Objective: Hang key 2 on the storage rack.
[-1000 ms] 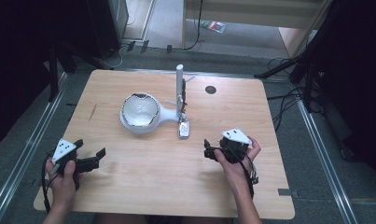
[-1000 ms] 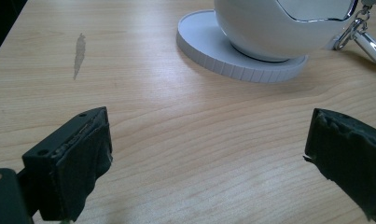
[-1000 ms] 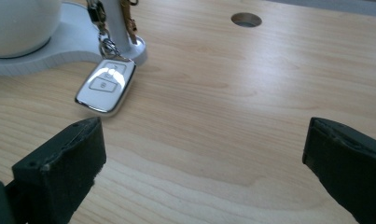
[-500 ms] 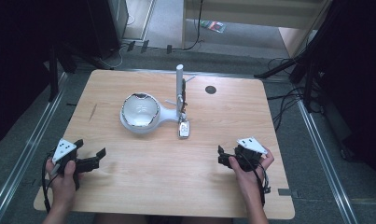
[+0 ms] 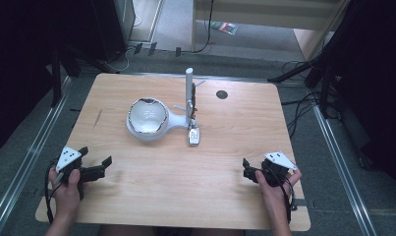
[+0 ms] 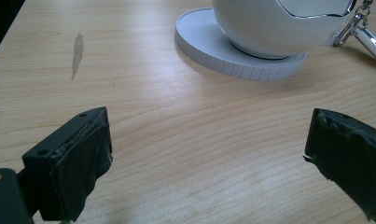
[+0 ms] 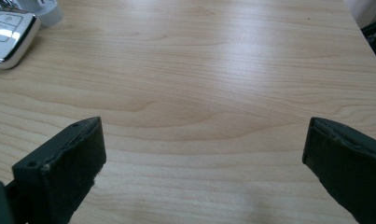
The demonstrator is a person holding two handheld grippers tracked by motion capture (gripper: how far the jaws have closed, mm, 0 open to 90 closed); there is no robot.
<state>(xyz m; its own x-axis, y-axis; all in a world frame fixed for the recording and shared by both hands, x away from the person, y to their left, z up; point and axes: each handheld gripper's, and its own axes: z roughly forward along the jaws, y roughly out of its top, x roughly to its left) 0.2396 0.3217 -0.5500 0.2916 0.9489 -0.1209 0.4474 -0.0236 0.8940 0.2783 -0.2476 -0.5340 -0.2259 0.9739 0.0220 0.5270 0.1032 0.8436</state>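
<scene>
The car key (image 5: 194, 135) is lying flat near the middle of the desk (image 5: 225, 177), just in front of the white stand's upright post (image 5: 188, 92) and beside the arm that joins it to the white bowl (image 5: 147, 116); a ring and chain seem to be linking it to the stand, though that is too small to be sure. You are holding both tools low at the near edge, well apart from it: your left hand-held gripper (image 5: 101, 166) is resting with its jaws wide apart, and your right hand-held gripper (image 5: 246, 169) is likewise gaping, clamped on nothing. You are looking poised at the start, I judge. Next, you are likely needing to reach the right one forward, squaring its jaws across the key's narrow sides.
</scene>
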